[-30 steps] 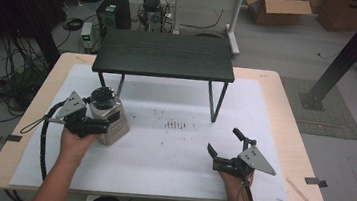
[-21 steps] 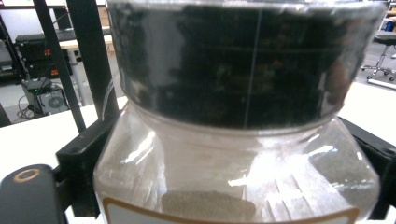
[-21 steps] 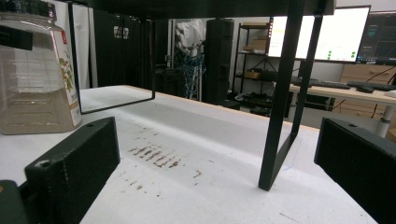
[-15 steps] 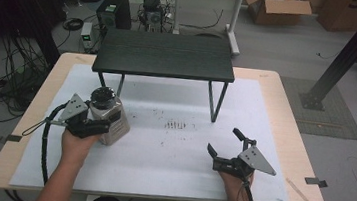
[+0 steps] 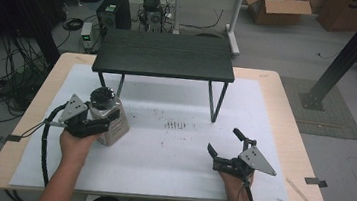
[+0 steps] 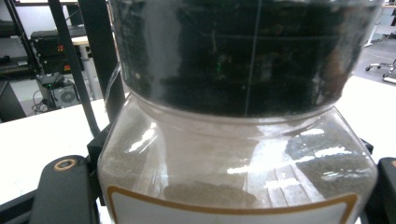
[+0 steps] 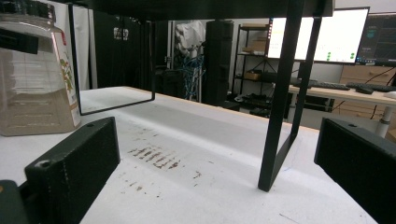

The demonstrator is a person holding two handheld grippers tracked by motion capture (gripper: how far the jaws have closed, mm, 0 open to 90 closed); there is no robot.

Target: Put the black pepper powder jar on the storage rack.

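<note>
On the left half of the bench (image 5: 267, 97), a clear jar (image 5: 109, 118) with a dark lid is held by the left gripper (image 5: 88, 125), just in front of the left legs of the small black table (image 5: 165, 55). The jar is gripped at its body, jaws closed on both sides of it; whether it is lifted or resting on the white mat cannot be told from the high view. The grasp is judged done; carrying and placing are judged left, with the destination not evident. The right gripper (image 5: 222, 143) is held low over the mat at the right, jaws spread wide, nothing between them, well apart from the jar.

From the left gripper view, details not seen from above are given: the jar (image 6: 233, 158) is partly filled with fine brownish powder, a label edge with a gold border is seen at the bottom, and the dark lid (image 6: 243, 51) sits above a narrowed shoulder. From the right gripper view, the jar (image 7: 35, 79) is seen at far left, and the table leg (image 7: 280, 102) and dark smudges (image 7: 154, 156) on the mat are seen close up, which appear as faint marks from above.
</note>
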